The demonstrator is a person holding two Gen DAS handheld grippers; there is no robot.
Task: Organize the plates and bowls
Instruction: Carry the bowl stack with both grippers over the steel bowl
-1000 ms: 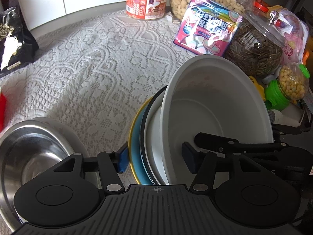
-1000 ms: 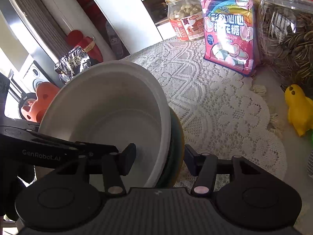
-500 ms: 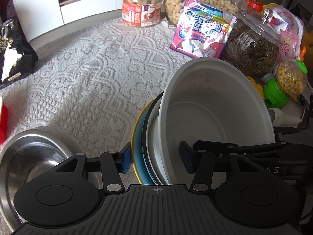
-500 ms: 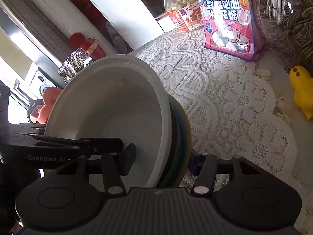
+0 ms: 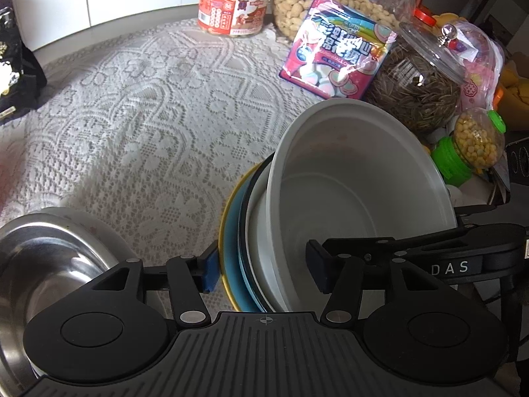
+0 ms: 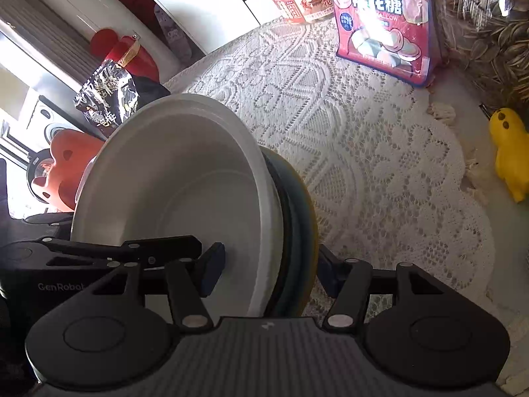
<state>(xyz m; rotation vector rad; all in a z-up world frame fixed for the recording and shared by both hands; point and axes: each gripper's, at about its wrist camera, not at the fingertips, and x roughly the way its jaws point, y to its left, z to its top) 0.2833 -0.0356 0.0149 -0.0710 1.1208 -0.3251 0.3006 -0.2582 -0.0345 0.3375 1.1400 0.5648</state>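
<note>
In the left wrist view the left gripper [image 5: 263, 266], jaws just opening, straddles the on-edge stack of plates [image 5: 231, 238] and white bowl [image 5: 357, 198] above the lace cloth [image 5: 148, 115]; pad contact is unclear. A pink bag [image 5: 337, 53] reads MARSHMALLOW, and a black housing [image 5: 463, 264] reads DAS. In the right wrist view the right gripper [image 6: 267, 264], also just opening, straddles the same stack with its grip unclear and its far pad half hidden, beside a casing [image 6: 49, 284] marked GenRobot.

steel bowl [image 5: 39, 264]: cut by left edge | stack [image 5: 244, 248]: lower rim hidden behind gripper body
</note>
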